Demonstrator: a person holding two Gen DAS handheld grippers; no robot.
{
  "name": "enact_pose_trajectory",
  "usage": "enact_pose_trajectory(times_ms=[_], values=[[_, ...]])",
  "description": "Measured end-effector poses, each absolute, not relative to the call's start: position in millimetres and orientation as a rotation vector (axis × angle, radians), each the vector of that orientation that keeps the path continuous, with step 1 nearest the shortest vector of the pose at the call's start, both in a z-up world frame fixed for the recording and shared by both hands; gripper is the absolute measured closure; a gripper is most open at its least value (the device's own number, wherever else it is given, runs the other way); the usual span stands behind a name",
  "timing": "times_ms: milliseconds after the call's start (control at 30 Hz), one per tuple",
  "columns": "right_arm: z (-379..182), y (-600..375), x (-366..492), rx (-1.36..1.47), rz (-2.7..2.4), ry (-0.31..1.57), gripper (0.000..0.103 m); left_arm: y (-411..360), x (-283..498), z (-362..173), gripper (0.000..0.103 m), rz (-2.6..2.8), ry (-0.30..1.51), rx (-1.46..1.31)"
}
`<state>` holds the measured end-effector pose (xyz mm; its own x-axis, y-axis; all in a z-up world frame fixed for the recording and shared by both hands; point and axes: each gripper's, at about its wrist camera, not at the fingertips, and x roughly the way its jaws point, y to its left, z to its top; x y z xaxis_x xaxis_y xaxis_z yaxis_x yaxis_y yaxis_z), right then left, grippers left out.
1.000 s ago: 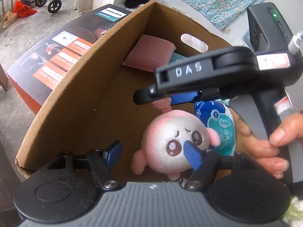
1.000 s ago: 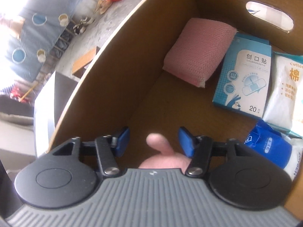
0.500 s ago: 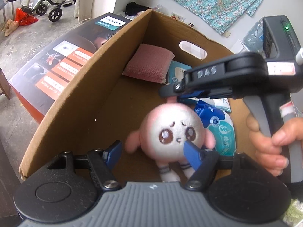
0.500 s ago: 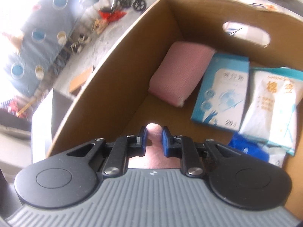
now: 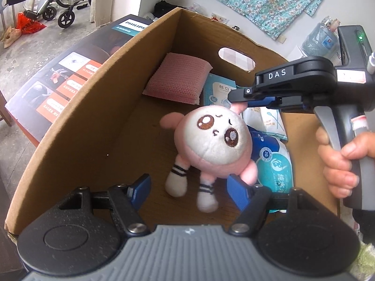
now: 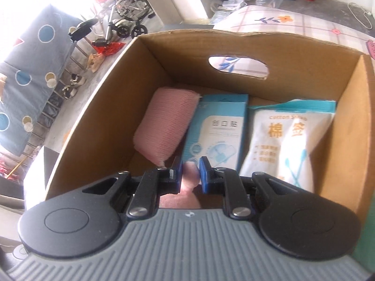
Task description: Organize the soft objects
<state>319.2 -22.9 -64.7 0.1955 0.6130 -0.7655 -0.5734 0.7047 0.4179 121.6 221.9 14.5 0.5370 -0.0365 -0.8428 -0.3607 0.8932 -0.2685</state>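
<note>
Plush toy dangles inside the cardboard box, its pink ear pinched by the right gripper; left gripper gapes empty below. Sponge and packets already rest inside; releasing remains.

One plush toy, one pink sponge, three packets, one box

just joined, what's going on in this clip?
A person is working two handheld grippers over a cardboard box. The right gripper is shut on a pink nub at the top of the plush toy, which dangles inside the box. The left gripper is open, holding nothing. A pink sponge and packets lie on the box floor.
</note>
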Motion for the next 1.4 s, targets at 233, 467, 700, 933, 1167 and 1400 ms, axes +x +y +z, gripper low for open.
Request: enact_pose_trajectory(times_ms=[233,467,700,933,1167,1400], values=[[-54.4,-37.9,311.1,0.122,0.834,1.079,0.055,212.3,118.6,19.4,0.03,0.194,0.981,-0.409],[-25.5,-88.1,279.0,0.261,0.866,0.953,0.039,195.0,107.5,35.5,0.028,0.19,0.909,-0.381],[-6.0,-162.2,246.4,0.392,0.853,0.844,0.032,165.7,99.2,56.3,0.019,0.15,0.827,-0.323],[-0.8,-240.3,235.3,0.461,0.763,0.806,0.031,118.4,108.9,73.5,0.016,0.037,0.768,-0.251],[-6.8,-329.7,235.8,0.54,0.595,0.757,0.027,47.3,141.7,81.8,0.013,-0.126,0.733,-0.156],[-33.3,-416.0,248.1,0.625,0.442,0.738,0.023,-31.4,181.7,75.2,0.009,-0.238,0.757,-0.033]])
